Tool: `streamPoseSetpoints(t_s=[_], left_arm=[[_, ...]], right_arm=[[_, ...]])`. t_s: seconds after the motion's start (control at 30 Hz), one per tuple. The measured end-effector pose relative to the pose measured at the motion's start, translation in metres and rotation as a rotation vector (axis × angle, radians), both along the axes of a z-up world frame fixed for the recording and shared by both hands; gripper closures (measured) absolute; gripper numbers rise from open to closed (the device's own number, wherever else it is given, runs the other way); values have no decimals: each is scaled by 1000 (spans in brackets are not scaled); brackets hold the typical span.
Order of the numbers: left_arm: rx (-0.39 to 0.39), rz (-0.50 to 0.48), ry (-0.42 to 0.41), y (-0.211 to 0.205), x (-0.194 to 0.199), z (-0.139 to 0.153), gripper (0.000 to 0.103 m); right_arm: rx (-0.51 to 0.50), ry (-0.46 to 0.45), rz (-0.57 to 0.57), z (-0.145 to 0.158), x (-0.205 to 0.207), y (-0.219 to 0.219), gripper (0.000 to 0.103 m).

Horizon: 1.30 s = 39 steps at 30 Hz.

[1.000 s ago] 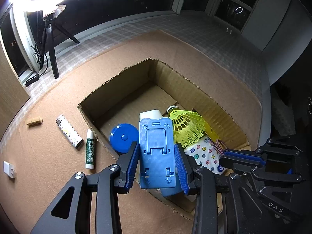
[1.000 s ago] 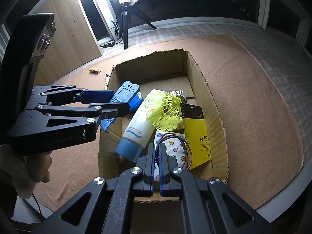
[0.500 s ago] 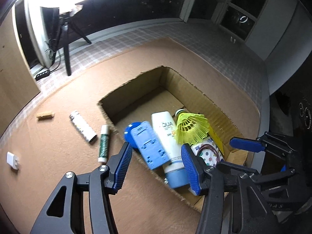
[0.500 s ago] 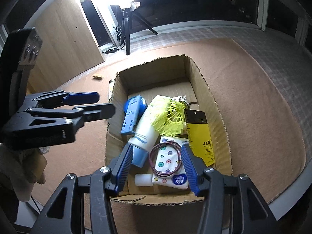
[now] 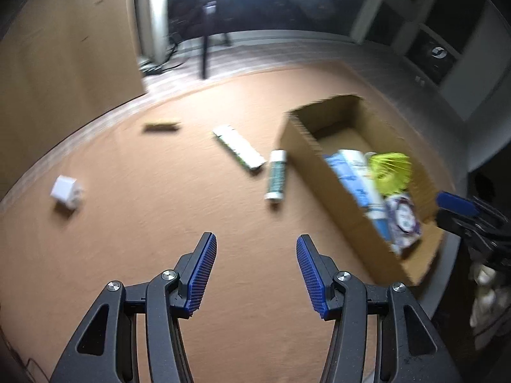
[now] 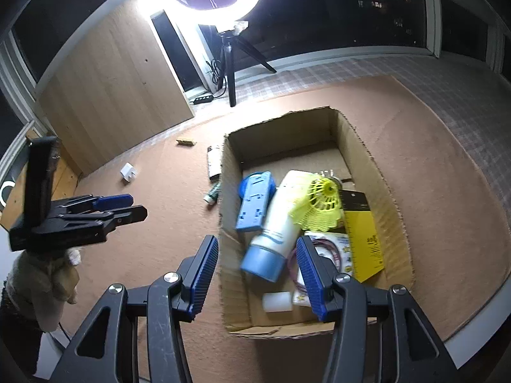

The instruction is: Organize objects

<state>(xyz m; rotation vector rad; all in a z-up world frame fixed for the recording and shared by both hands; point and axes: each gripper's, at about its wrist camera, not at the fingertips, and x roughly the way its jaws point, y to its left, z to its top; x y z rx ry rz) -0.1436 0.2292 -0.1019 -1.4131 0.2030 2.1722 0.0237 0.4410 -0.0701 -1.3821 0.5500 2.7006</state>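
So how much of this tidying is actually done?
Much of it. The cardboard box already holds a blue stand, a lotion tube, a yellow shuttlecock and a few more things. Both sets of fingers are open and empty. Left on the mat: a lighter, a green stick, a white cube and a small wooden piece.

no legible text, print on yellow card (image 6: 364, 233) unreadable
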Motion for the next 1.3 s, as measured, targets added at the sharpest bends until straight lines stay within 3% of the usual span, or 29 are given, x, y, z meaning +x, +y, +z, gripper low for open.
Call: streamPoseSetpoints(t_s=[0.2, 0.47, 0.63, 0.8, 1.17, 1.3], left_arm=[[-14, 73, -11, -14, -39, -11, 48], [-38, 86, -24, 25, -91, -31, 48], [-87, 129, -38, 44, -124, -51, 47], [-84, 179, -76, 50, -153, -65, 47], [-89, 170, -134, 72, -175, -91, 47], [-109, 164, -115, 78, -176, -94, 48]], right_arm=[[27, -14, 33, 1, 4, -22, 56], [37, -16, 38, 3, 21, -27, 56], [24, -19, 16, 3, 27, -18, 56], [21, -27, 5, 1, 29, -13, 56], [18, -39, -21, -4, 28, -5, 56], [10, -47, -25, -6, 26, -5, 56]])
